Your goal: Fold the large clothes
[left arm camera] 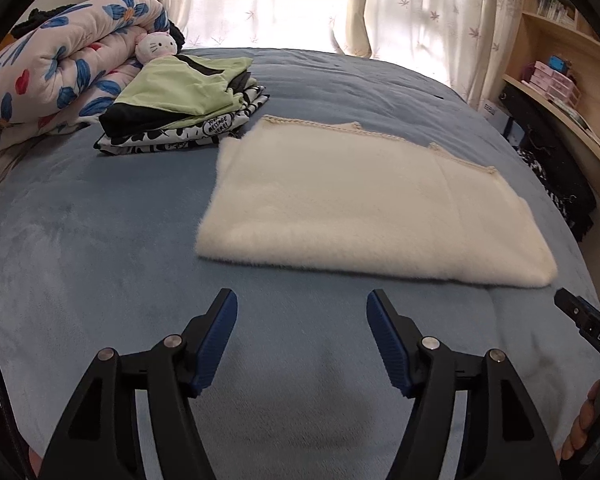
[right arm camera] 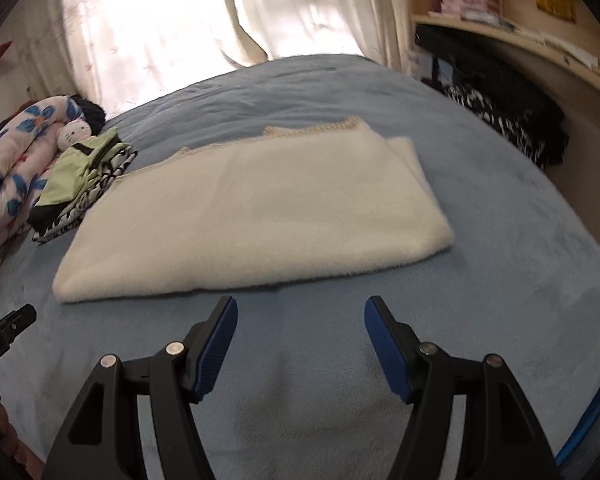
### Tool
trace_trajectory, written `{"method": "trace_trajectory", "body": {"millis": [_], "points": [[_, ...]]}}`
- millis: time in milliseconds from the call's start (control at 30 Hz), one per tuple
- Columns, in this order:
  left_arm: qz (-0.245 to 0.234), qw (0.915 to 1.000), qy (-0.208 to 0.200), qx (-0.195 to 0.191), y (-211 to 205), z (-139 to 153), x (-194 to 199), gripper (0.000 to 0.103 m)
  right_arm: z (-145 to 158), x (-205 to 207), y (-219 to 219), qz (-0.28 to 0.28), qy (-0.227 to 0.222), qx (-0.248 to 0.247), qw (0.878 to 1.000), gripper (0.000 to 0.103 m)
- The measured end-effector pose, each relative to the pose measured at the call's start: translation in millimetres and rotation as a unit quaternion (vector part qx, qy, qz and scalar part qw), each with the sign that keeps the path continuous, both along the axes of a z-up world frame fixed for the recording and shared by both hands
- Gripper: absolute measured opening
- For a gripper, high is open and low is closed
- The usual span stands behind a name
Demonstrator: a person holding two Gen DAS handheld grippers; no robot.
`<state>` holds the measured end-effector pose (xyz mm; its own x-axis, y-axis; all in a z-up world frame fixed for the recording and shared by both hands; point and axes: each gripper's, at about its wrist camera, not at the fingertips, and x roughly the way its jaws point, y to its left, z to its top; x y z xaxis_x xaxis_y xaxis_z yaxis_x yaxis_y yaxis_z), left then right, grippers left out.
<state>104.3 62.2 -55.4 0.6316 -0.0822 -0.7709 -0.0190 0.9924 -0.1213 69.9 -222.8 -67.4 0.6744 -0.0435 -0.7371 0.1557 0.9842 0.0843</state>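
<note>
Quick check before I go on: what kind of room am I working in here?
Most likely a bedroom: the work surface is a bed with a blue cover, a rolled floral quilt lies at its far end, and curtains hang behind.

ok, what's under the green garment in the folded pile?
Under the green garment lies a folded black-and-white patterned piece, speech-bubble print showing at its edge. Both sit on the blue bedspread. Whether more layers lie between is covered.

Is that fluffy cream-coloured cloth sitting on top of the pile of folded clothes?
No, the cream cloth lies flat on the blue bedspread, beside the folded pile.
</note>
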Motion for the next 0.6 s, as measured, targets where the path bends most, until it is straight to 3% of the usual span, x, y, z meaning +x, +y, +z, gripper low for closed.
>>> {"method": "trace_trajectory", "body": {"millis": [300, 400, 600], "points": [[-0.028, 0.9966, 0.028, -0.072, -3.1, -18.1, -4.9, 0.067, 12.6, -15.5, 34.7, 0.043, -0.043, -0.032, 0.998, 0.066], [-0.033, 0.9896, 0.047, -0.132, 5.2, -36.9, 6.9, 0.067, 5.1, -13.7, 41.0, 0.046, -0.048, -0.031, 0.997, 0.066], [-0.009, 0.9658, 0.067, -0.250, 27.7, -82.6, 47.2, 0.067, -15.4, 6.7, 48.9, 0.053, -0.035, -0.023, 0.998, 0.066]]}}
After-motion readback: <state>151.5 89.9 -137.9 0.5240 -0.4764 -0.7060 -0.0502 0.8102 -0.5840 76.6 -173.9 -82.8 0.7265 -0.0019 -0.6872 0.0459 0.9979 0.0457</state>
